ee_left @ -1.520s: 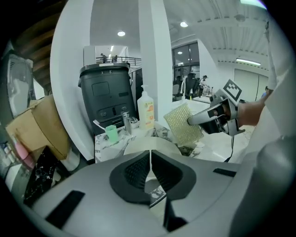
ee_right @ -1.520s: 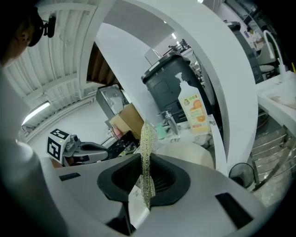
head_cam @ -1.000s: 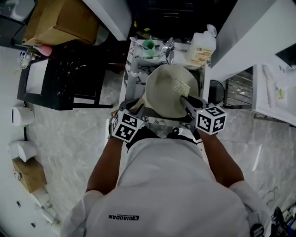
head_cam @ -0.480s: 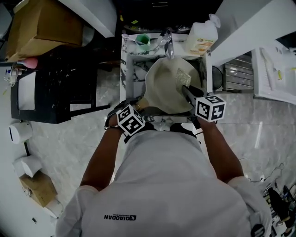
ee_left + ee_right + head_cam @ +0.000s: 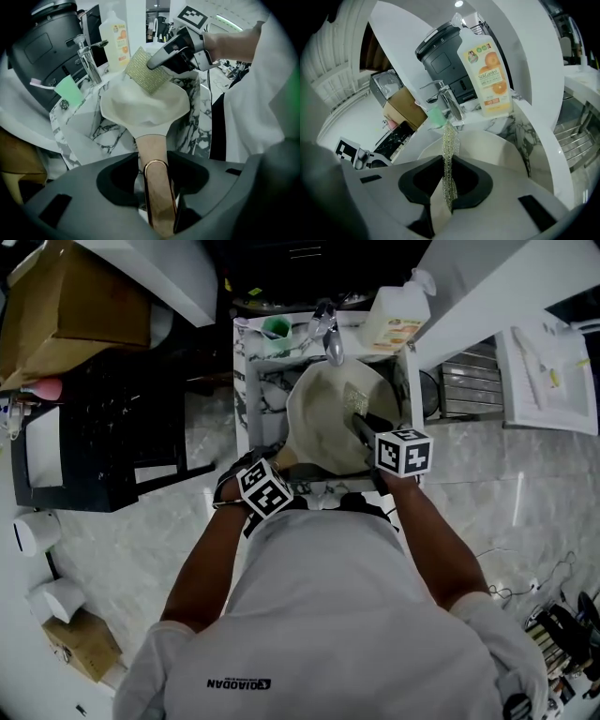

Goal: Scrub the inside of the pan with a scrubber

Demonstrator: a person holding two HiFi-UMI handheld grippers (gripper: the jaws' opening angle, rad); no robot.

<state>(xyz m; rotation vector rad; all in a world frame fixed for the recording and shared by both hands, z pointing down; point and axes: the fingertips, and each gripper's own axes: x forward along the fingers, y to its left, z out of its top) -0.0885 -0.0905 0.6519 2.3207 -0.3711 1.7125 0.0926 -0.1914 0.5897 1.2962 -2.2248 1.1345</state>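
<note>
Left hand-held gripper [image 5: 157,176] has its jaws spread wide, having just been opening. The pan's handle [image 5: 153,154] runs between them with a gap at either side, so the pads are not pressing on it. A marble-veined counter [image 5: 246,381] holds the sink. The pan [image 5: 328,413] sits in that sink below the faucet [image 5: 327,329], with its bowl away from the person and its handle pointing back toward them. The bowl is pale cream and matte inside; the handle is a tan wood tone with a copper-coloured loop at its end. An orange-labelled soap bottle [image 5: 487,77] stands on the counter right of the faucet. The right hand-held gripper [image 5: 449,180] is closed on the scrubber [image 5: 147,70], a flat square of gold-green metallic mesh. It is pinched by one edge, so most of it sticks out beyond the jaws, over the far part of the pan's inside. Whether it touches the surface I cannot tell. A small green cup [image 5: 68,90] stands left of the faucet.
</note>
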